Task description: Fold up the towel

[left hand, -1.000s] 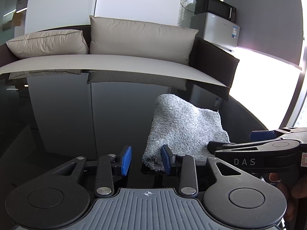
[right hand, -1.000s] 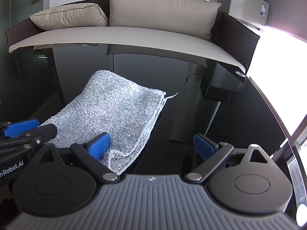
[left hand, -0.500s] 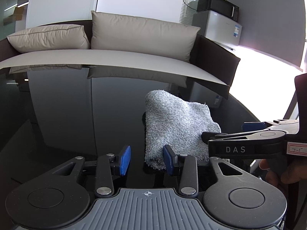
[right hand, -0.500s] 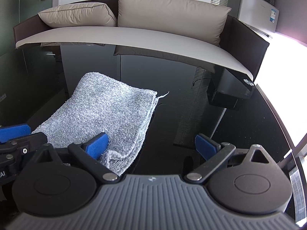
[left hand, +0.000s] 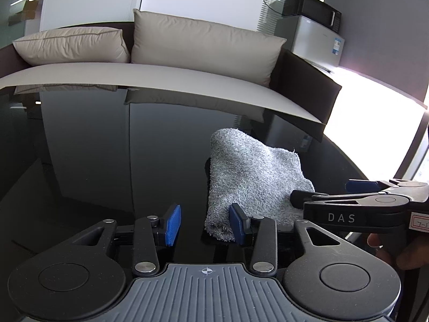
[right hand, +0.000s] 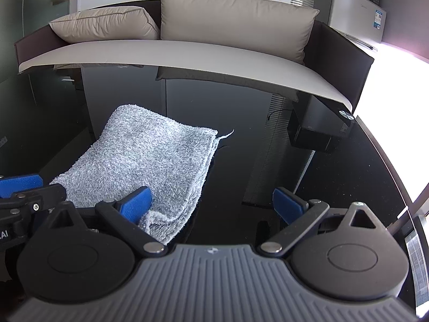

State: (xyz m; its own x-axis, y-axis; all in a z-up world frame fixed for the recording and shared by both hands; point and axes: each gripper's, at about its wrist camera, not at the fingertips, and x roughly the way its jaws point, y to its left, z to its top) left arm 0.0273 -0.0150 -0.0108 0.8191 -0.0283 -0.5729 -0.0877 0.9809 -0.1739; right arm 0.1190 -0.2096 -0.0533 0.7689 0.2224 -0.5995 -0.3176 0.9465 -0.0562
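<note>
The black glass table (left hand: 88, 161) carries one grey towel (right hand: 150, 161), folded, its long axis running away from me toward the sofa (left hand: 187, 75) with two cushions. My right gripper (right hand: 211, 204) hides the towel's near edge, so I cannot tell how its layers end (one loose thread sticks out at the far corner). My left gripper (left hand: 205, 224) is partly open; my right is spread wide; both hold nothing

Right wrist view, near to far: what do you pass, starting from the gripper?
right gripper → towel → bare black glass table → sofa seat → cushions
</note>
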